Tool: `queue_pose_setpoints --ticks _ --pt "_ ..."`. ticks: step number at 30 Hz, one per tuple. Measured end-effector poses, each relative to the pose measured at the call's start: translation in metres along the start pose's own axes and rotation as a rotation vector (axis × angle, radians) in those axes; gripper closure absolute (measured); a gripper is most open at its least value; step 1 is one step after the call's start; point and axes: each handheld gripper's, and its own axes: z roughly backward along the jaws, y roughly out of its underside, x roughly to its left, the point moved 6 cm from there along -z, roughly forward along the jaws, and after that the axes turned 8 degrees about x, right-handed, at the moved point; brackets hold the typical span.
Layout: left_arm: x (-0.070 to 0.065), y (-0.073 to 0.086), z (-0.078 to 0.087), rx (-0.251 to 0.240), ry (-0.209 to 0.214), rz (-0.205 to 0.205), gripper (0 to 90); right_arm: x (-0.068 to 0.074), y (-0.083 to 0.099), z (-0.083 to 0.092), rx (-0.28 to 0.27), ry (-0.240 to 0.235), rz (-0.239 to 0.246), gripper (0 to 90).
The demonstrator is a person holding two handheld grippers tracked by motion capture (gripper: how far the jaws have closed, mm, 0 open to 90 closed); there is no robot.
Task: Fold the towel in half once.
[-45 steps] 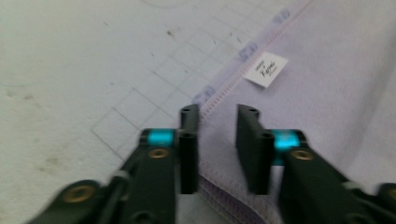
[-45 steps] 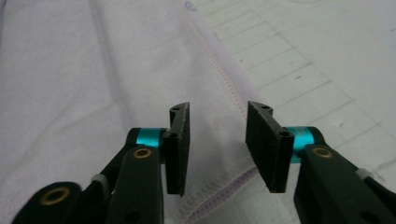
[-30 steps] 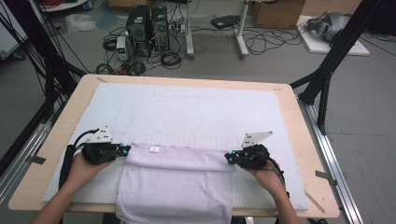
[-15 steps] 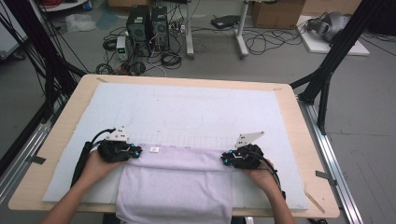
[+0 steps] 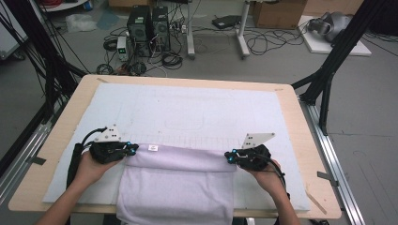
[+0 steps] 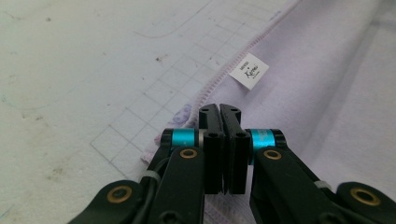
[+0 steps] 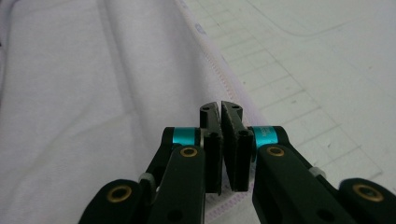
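Note:
A lilac cloth [image 5: 176,187] lies folded on the white gridded mat [image 5: 197,108], its near part hanging over the table's front edge. A small white label [image 5: 153,148] sits near its far left corner. My left gripper [image 5: 133,149] rests at that far left corner, jaws shut. In the left gripper view the tips [image 6: 219,108] meet just over the stitched hem, with the label [image 6: 249,71] beyond them and no cloth [image 6: 327,93] seen between the jaws. My right gripper [image 5: 228,156] is at the far right corner, also shut. Its tips [image 7: 219,105] hover above the hem of the cloth [image 7: 93,93].
The wooden table [image 5: 70,108] frames the mat, with faint drawn outlines on the mat's far half. Black frame struts stand at both sides. Computers, cables and boxes lie on the floor beyond the far edge.
The left gripper has shifted right, closer to the cloth's far left corner. The right gripper has edged slightly left. The cloth lies much as before.

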Motion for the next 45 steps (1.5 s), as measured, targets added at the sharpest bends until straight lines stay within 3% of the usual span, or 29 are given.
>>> queue_pose_setpoints --ticks 7,10,14,18,26,30,38,42,45 --pt "-0.026 0.016 0.024 -0.039 0.013 -0.022 87.5 0.03 -0.001 0.021 -0.058 -0.009 0.047 87.2" --pt "-0.044 0.03 0.033 -0.028 0.029 -0.045 87.5 0.049 0.007 0.028 -0.067 -0.012 0.068 87.3" --pt "-0.067 0.048 0.039 0.0 0.067 -0.076 82.8 0.075 0.022 0.03 -0.041 -0.061 0.073 87.3" --pt "-0.069 0.052 0.044 0.002 0.056 -0.074 73.7 0.082 0.025 0.038 -0.047 -0.085 0.071 82.5" --pt "-0.052 0.031 0.05 -0.062 0.049 -0.054 66.4 0.049 0.014 0.033 -0.04 -0.033 0.039 74.1" --pt "-0.041 0.025 0.046 -0.053 0.036 -0.044 64.9 0.03 0.009 0.022 -0.028 -0.025 0.022 71.4" --pt "-0.008 0.012 0.01 -0.007 -0.001 0.004 60.1 -0.003 0.004 -0.001 0.011 0.013 -0.013 61.6" --pt "0.015 0.009 -0.014 0.062 -0.04 0.053 49.9 -0.017 0.008 -0.009 0.037 0.041 -0.037 57.1" --pt "0.025 0.01 -0.026 0.075 -0.048 0.076 49.1 -0.022 0.013 -0.014 0.062 0.052 -0.049 54.4"
